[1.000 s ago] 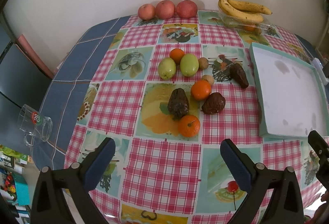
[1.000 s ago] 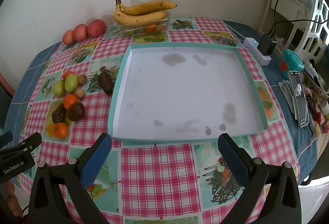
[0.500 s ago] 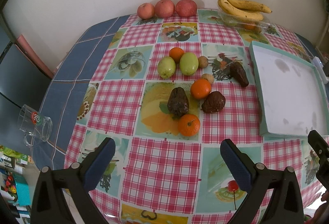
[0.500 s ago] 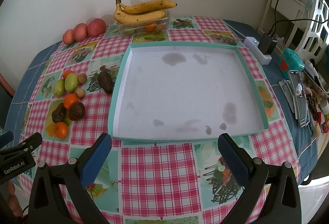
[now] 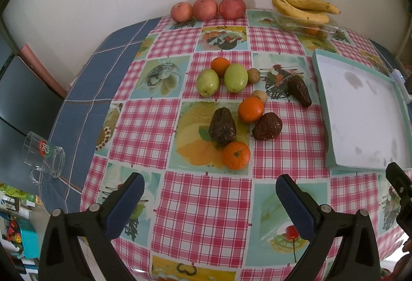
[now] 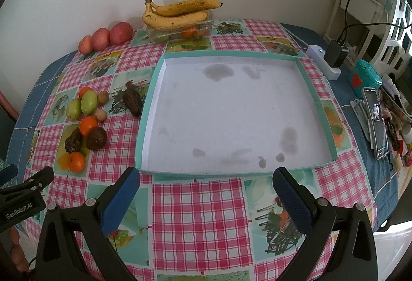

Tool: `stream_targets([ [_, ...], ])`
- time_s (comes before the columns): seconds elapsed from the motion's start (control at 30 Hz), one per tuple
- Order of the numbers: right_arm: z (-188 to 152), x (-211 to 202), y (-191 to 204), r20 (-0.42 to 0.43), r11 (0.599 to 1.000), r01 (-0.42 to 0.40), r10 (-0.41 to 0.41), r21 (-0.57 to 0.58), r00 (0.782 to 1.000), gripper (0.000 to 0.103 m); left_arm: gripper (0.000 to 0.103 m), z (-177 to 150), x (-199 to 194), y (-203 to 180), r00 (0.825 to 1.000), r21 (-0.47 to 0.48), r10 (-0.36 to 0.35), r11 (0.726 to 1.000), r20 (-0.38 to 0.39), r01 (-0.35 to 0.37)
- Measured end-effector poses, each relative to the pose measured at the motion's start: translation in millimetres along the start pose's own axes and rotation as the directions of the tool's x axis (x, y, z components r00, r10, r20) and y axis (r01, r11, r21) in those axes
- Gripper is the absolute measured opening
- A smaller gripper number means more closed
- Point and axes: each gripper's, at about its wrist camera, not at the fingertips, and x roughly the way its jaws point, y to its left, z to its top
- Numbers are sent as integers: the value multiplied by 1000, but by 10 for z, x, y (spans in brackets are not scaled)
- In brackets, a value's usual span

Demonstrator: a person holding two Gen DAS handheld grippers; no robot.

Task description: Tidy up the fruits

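Left wrist view: the left gripper [image 5: 209, 192] hangs above the checked tablecloth [image 5: 206, 203] with its jaws spread wide and nothing between them. The fruit cluster lies at twelve o'clock from it. Going left to right: two green fruits [image 5: 221, 80], smooth and firm, likely slippery, best pinched across the widest part. Next a wrinkled dark avocado [image 5: 222, 124], probably soft, needing a light squeeze across its belly. The nearest orange [image 5: 236, 155] touches it at five o'clock; it is round, would roll, and should be taken at its equator. A second dark fruit [image 5: 267, 126] sits just beside another orange [image 5: 250, 109].

Right wrist view: the right gripper [image 6: 206, 187] is equally wide apart and empty, facing the bare teal tray [image 6: 322, 105]. Bananas [image 6: 177, 13] rest on a clear box [image 6: 180, 32] at twelve o'clock; its contents are hard to make out. The tray's right part is cut off in the left view.
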Motion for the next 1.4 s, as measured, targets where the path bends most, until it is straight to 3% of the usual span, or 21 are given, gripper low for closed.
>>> stream_targets([
  [0.83,-7,17,9,-6,1000,0,0,-4,1000,103,103,60,117,67,999,-46,-23,999,-38,22],
  [0.97,5,81,30,-30,1000,-5,4,-14,1000,103,103,167,162,145,1000,-80,-10,997,6,10],
  [1.1,108,140,96,-32,999,-35,34,-30,999,103,103,354,196,392,998,-197,-5,980,69,19],
  [1.27,338,174,241,30,997,-63,65,-48,997,103,103,603,136,580,979,-281,7,958,202,52],
  [1.33,457,205,327,49,996,-71,74,-57,996,103,103,695,157,629,979,-295,-3,953,204,64],
  [1.4,548,236,388,62,996,-73,76,-54,995,103,103,811,218,666,983,-286,-56,953,175,105],
])
